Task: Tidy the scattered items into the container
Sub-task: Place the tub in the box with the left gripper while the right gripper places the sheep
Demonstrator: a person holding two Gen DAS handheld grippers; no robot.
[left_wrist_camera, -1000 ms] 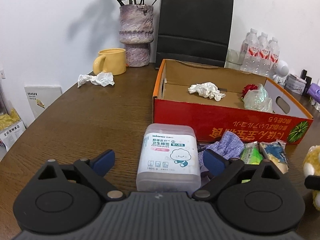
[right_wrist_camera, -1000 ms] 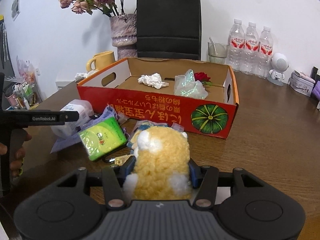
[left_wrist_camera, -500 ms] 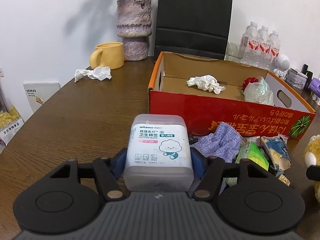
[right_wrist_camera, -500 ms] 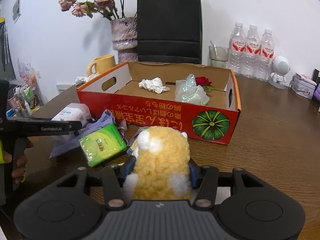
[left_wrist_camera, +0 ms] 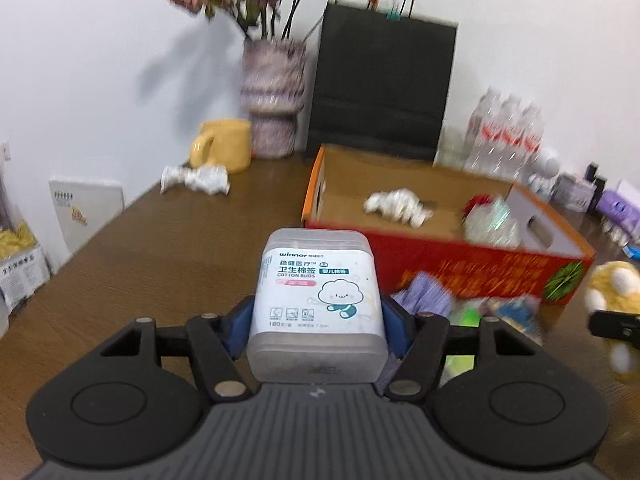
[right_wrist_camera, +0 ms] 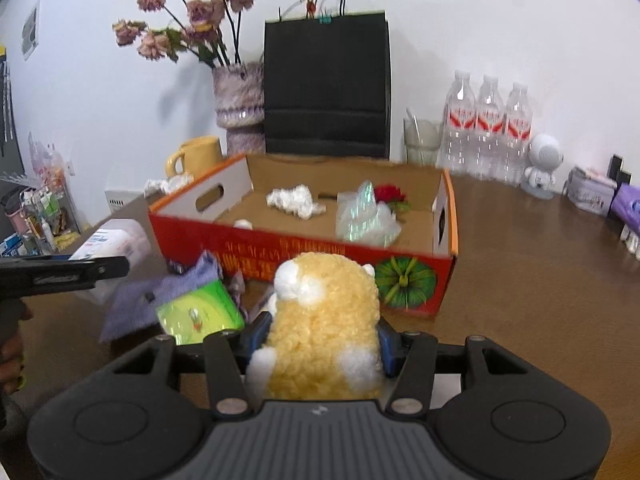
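My left gripper [left_wrist_camera: 316,330] is shut on a clear cotton bud box [left_wrist_camera: 316,300] and holds it above the table, in front of the red cardboard box [left_wrist_camera: 460,252]. My right gripper [right_wrist_camera: 320,344] is shut on a yellow plush toy [right_wrist_camera: 324,320], lifted before the same red box [right_wrist_camera: 320,256]. Inside the box lie a crumpled tissue [right_wrist_camera: 294,200], a clear wrapper [right_wrist_camera: 364,216] and a red flower [right_wrist_camera: 390,194]. A purple cloth [right_wrist_camera: 160,296] and a green packet [right_wrist_camera: 198,312] lie on the table in front of the box.
A crumpled tissue [left_wrist_camera: 196,178] lies by the yellow mug [left_wrist_camera: 224,146]. A vase [left_wrist_camera: 274,96], a black paper bag [left_wrist_camera: 380,88] and water bottles [right_wrist_camera: 488,128] stand behind the box. A small white figure [right_wrist_camera: 542,166] and small packs stand at the right.
My left gripper closed on the cotton bud box and lifted it off the table. My right gripper rose with the plush toy toward the red box.
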